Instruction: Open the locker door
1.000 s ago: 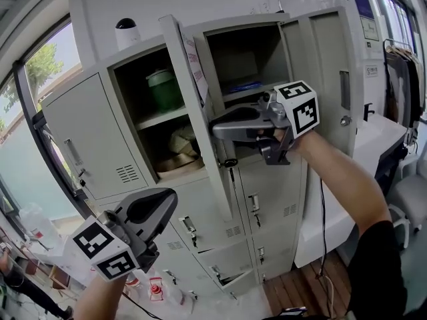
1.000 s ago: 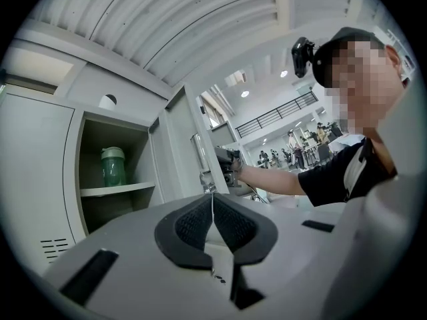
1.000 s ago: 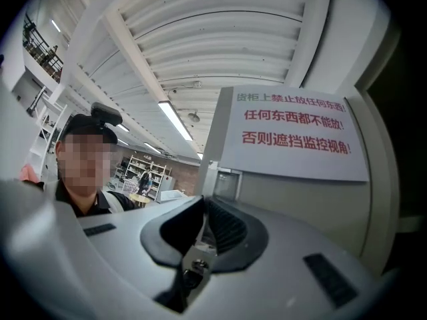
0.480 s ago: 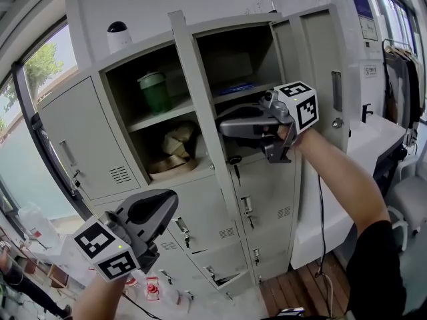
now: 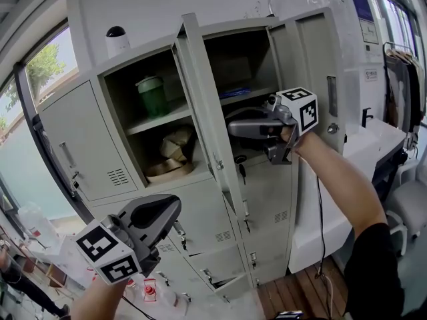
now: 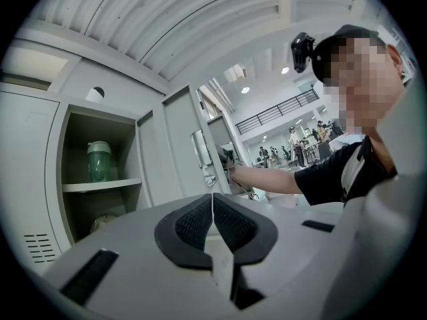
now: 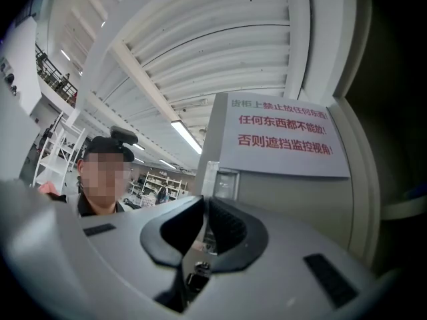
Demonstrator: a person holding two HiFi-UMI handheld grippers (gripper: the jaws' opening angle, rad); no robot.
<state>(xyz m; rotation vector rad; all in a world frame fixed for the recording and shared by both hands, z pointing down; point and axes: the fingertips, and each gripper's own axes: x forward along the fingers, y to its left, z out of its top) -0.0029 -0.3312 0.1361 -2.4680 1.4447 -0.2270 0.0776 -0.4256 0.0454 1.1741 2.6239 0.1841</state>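
Observation:
A grey locker door (image 5: 208, 105) stands swung out from the upper middle compartment, nearly edge-on in the head view. My right gripper (image 5: 230, 127) reaches level to its free edge and is shut on that edge. In the right gripper view the door's inner face (image 7: 280, 199) carries a paper notice (image 7: 283, 135) with red print, and the door's edge sits between the narrow jaws of the right gripper (image 7: 205, 205). My left gripper (image 5: 165, 211) hangs low at the left, away from the lockers. It is shut and holds nothing, its pads touching (image 6: 213, 199).
The left compartment is open too, with a green cup (image 5: 153, 95) on its shelf and its door (image 5: 87, 142) swung left. A third door (image 5: 320, 72) stands open at the right. Keys (image 5: 240, 167) hang from a lock below. A low door (image 5: 223, 282) is ajar.
The right gripper has shifted to the right in the picture with the door's edge, and the door has turned a little with it. The left gripper has barely moved.

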